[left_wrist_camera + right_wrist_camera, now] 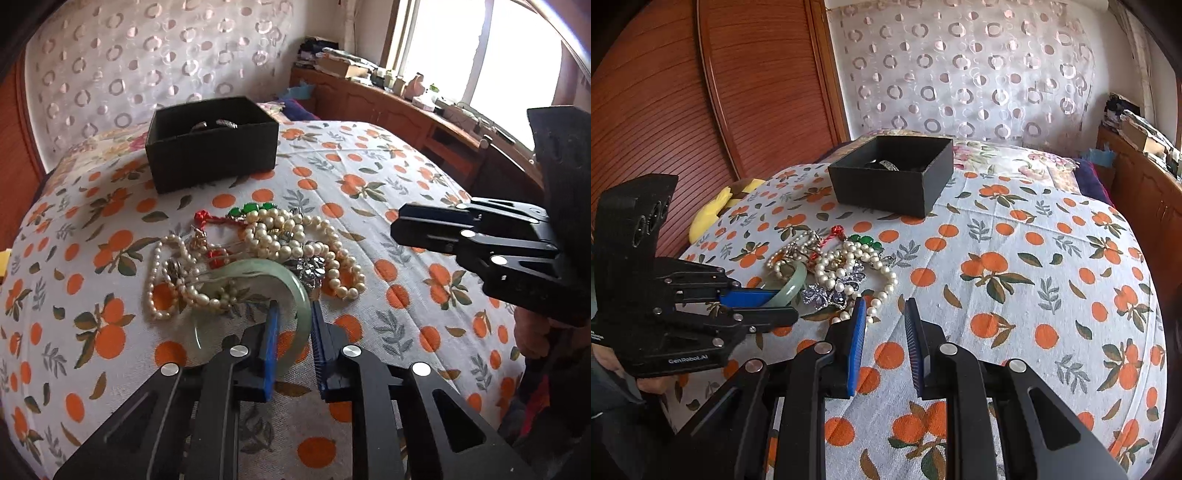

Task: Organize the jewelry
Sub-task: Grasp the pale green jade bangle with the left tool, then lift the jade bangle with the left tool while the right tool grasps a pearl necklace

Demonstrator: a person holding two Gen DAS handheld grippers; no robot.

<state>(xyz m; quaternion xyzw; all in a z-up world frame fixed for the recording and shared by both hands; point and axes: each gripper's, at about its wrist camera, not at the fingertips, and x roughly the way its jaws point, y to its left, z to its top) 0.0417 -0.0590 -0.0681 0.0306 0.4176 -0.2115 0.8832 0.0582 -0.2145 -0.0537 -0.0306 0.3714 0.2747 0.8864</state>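
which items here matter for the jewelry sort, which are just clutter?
Job:
- jade bangle, between the left tongs
- pearl strands in the pile
- rhinestone brooch
- black box, bracelet already inside
- right tongs, open, nothing held

Just lying about:
- yellow cushion
- clutter on the wooden sideboard

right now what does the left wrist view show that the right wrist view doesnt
Only the left wrist view shows the bright window with the cluttered wooden counter under it, and the left gripper close up, straddling the jade bangle's rim.

Only the right wrist view shows the wooden slatted door, a yellow cushion at the bed's edge, and the right gripper open over bare bedspread.

Both show the black jewelry box holding a silver bracelet, the pearl necklaces, the rhinestone brooch and the circle-patterned curtain.
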